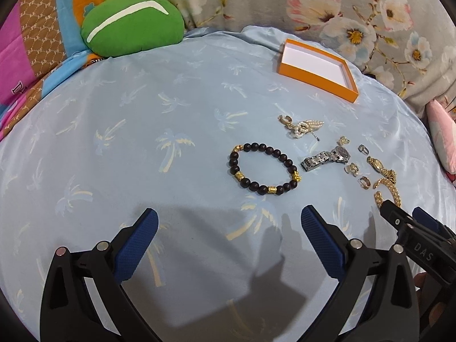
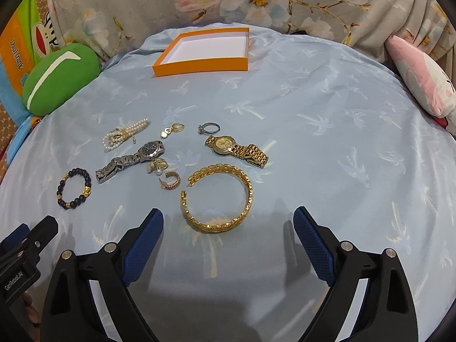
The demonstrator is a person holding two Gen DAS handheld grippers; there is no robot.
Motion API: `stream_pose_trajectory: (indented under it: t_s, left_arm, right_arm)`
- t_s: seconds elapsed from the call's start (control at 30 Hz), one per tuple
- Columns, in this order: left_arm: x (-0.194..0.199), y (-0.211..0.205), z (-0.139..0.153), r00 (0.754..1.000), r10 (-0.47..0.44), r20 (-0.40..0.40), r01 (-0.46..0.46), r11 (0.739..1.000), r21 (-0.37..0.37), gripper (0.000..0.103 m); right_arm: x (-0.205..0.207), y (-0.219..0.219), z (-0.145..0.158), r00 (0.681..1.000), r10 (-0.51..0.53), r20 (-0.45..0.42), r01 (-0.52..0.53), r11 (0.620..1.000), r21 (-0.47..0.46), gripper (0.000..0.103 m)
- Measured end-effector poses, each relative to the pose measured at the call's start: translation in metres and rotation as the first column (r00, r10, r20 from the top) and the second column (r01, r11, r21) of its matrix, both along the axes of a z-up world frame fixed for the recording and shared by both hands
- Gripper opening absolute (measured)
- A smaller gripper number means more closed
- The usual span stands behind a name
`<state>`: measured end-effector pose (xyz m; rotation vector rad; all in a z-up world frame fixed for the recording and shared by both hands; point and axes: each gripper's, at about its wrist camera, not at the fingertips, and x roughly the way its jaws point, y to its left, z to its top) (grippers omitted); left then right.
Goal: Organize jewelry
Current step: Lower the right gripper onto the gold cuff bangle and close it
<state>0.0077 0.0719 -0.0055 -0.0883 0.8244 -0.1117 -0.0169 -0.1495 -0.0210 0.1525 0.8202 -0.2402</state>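
An empty orange box (image 1: 316, 69) (image 2: 203, 51) with a white inside sits at the far side of the blue bedsheet. Jewelry lies loose in front of it: a dark bead bracelet (image 1: 263, 168) (image 2: 74, 189), a silver watch (image 1: 326, 158) (image 2: 131, 159), a pearl piece (image 1: 305, 128) (image 2: 125, 134), a gold watch (image 2: 236, 146), a gold bangle (image 2: 219, 199) (image 1: 389, 191), a silver ring (image 2: 209, 127) and small gold earrings (image 2: 171, 181). My left gripper (image 1: 229, 225) is open and empty, short of the bead bracelet. My right gripper (image 2: 228, 222) is open, its jaws either side of the bangle's near edge.
A green cushion (image 1: 131, 25) (image 2: 59, 78) lies at the back left. A floral quilt (image 1: 356, 14) runs along the back. A pink plush (image 2: 421, 79) lies at the right. In the left wrist view the right gripper's finger (image 1: 396, 216) shows at the lower right.
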Motion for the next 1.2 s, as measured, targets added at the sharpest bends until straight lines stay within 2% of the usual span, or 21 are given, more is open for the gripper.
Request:
stream_pose_trajectory:
  t_s: [0.13,0.33,0.5,0.87,1.2]
  left_arm:
    - [0.000,-0.005,0.000,1.000,-0.016,0.002,0.016,1.000,0.012,0.098]
    - [0.000,-0.007,0.000,0.999,-0.034,-0.001,0.034,0.999,0.016,0.098]
    - [0.001,-0.008,-0.001,0.999,-0.038,-0.005,0.039,0.999,0.016,0.098]
    - [0.002,-0.009,-0.002,0.999,-0.046,-0.013,0.046,0.999,0.013,0.098]
    - [0.009,-0.019,0.011,0.997,-0.076,0.002,0.076,0.997,0.018,0.098]
  right_arm:
    - [0.006,-0.001,-0.004,0.999,-0.004,-0.032,0.004,1.000,0.009,0.073]
    - [0.009,-0.001,-0.004,0.999,-0.011,-0.032,0.011,1.000,-0.001,0.066]
    - [0.009,0.000,-0.003,0.999,-0.017,-0.028,0.017,1.000,-0.007,0.051]
    - [0.002,-0.010,-0.001,1.000,-0.019,0.004,0.019,0.998,0.053,0.050]
    - [-0.014,-0.010,0.003,1.000,-0.004,0.019,0.004,1.000,0.013,0.050]
